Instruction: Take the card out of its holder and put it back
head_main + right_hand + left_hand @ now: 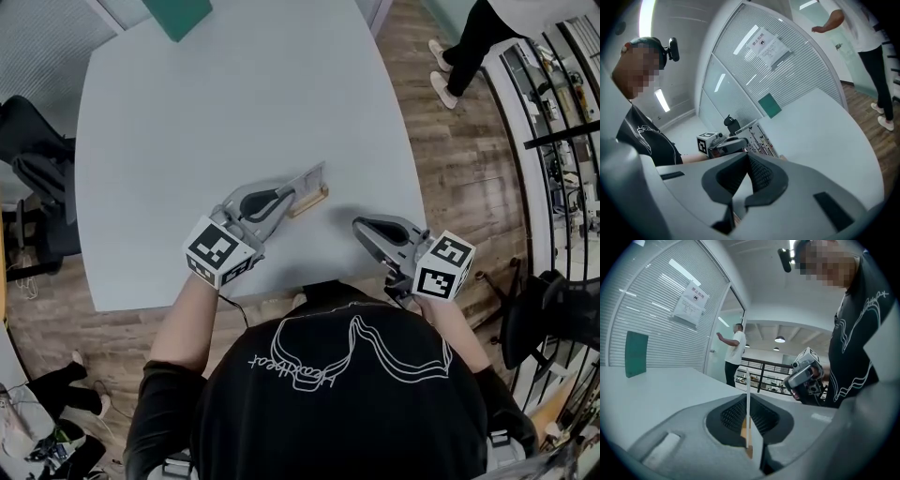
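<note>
A black T-shirt printed with a white line drawing point(349, 405) fills the bottom of the head view, and both bare forearms reach out from it over the pale grey rounded table point(234, 103). The left gripper point(292, 194) has its jaws pinched on a thin white rectangular card point(307, 178), which stands upright on edge. The card's lower edge meets a small light wooden strip holder point(313, 200) lying on the table; whether it sits in the slot I cannot tell. The right gripper point(359, 227) hangs near the table's front edge, well apart from the card, jaws pressed together on nothing. A dark green flat rectangle point(178, 14) rests at the far edge.
</note>
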The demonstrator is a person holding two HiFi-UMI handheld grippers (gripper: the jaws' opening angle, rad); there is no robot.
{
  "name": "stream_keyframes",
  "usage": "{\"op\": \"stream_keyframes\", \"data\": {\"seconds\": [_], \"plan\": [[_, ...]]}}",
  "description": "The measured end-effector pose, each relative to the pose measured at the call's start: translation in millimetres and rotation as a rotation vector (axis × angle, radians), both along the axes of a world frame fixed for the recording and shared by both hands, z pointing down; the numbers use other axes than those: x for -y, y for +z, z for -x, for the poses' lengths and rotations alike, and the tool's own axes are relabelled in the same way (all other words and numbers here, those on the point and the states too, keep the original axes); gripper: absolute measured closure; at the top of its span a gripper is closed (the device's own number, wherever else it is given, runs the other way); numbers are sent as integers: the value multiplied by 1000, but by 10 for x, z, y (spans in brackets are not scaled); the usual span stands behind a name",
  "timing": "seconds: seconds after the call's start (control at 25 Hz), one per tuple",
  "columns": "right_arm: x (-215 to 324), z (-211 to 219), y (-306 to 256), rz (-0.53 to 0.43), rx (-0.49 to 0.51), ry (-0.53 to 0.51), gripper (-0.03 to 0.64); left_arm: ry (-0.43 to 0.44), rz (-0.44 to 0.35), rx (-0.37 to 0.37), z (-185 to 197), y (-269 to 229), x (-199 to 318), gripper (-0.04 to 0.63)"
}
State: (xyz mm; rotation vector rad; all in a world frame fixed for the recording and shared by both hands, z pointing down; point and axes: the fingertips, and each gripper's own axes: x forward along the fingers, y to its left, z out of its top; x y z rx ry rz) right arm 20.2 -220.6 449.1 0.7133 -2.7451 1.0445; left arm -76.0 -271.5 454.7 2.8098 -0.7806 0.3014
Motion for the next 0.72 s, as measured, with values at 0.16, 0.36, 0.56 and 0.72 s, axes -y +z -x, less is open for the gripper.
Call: {"op": "stream_keyframes", "data": {"seconds": [0.16, 0.36, 0.56, 0.72], "plan": [[23, -9, 7, -3, -4, -6, 607, 3, 2, -4, -13, 33, 15, 571], [36, 6, 26, 4, -3, -5, 607, 2, 13, -4, -5, 88, 19, 571], [48, 32, 61, 11, -9, -9, 607, 5, 18, 17, -10, 151, 24, 571], [51, 28, 81, 17, -7, -7, 607, 3, 25, 17, -20, 194, 26, 571]]}}
